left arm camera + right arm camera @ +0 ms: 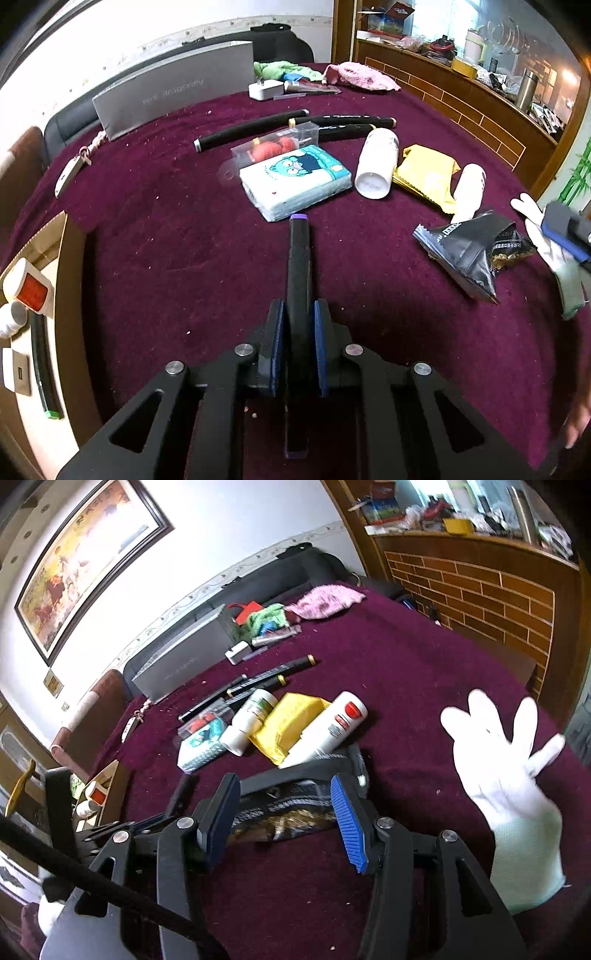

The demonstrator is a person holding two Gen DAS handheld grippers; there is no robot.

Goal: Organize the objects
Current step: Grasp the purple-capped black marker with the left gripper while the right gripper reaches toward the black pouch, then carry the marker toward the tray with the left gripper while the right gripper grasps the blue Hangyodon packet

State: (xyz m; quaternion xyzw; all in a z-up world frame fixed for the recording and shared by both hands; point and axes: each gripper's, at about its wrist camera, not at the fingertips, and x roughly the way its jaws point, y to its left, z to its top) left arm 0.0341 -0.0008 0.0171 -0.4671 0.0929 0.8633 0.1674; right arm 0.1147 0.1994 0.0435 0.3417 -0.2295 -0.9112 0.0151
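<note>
Clamping a black marker (300, 280) between its blue-padded fingers (320, 354), the left gripper (298, 350) holds the pen lengthwise, its purple cap pointing away toward the far side of a table covered in a dark maroon cloth (166, 221). Just beyond the purple cap lies a pale blue tissue pack (295, 182) printed with a cartoon face, and behind it a clear packet (275, 146) holding something orange. Farther off lie several more black markers (251, 130), and to the right of the tissue pack a white bottle (376, 164) rests on its side beside a yellow pouch (424, 173). At the near left edge sits a cardboard box (55, 236) with small items in it — among them another black pen with a green end. The right gripper (284, 819) has its fingers apart, and a black snack bag (288, 808) lies on the cloth between them; whether the pads (349, 827) touch it cannot be told. Just past that bag lies a second white bottle (332, 723) with a red label, near the yellow pouch. To the right of this gripper a hand in a white glove (502, 771) is spread open above the cloth. At the far end of the table sit a grey box (181, 668), a white charger (238, 652), a green cloth (266, 616) and a pink cloth (325, 600).
</note>
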